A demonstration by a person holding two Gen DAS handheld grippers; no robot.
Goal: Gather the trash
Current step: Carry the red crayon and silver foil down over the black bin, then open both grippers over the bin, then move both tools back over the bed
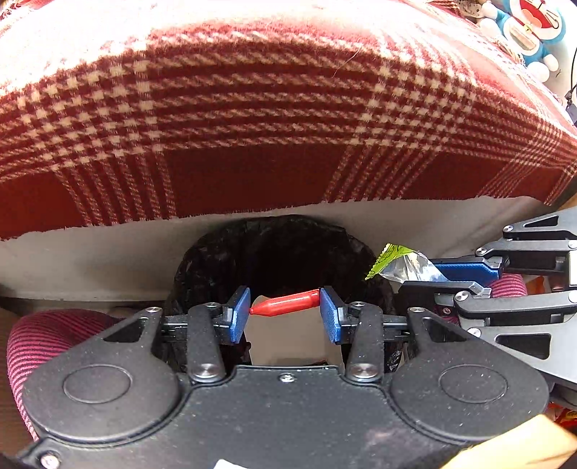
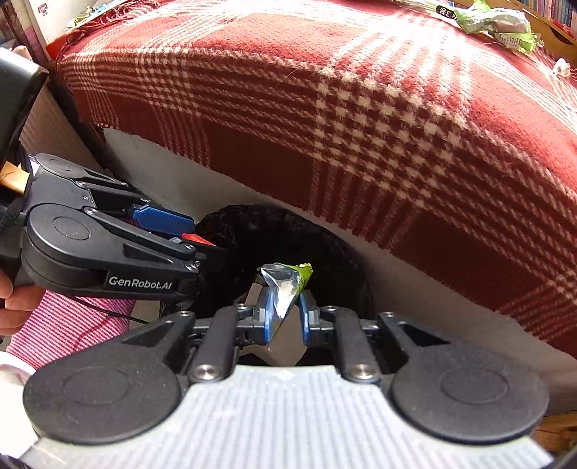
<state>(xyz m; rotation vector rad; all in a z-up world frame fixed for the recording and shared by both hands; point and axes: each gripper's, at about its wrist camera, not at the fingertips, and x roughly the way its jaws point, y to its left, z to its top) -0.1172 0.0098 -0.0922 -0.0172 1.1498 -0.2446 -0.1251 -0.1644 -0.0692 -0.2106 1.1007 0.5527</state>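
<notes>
A bin lined with a black bag stands on the floor against the bed's white side. My left gripper hangs over its mouth, shut on a red plastic cap that spans from pad to pad. My right gripper is beside it over the same bin. A crumpled green and silver wrapper stands between its blue pads, leaning on the left one, with a gap to the right one. The left wrist view shows this wrapper sticking out of the right gripper. In the right wrist view the left gripper shows its red cap.
A red and white checked blanket covers the bed above the bin and overhangs its edge. More green wrappers lie at the blanket's far right. A blue and white plush toy sits at the back. The person's pink striped clothing is at the lower left.
</notes>
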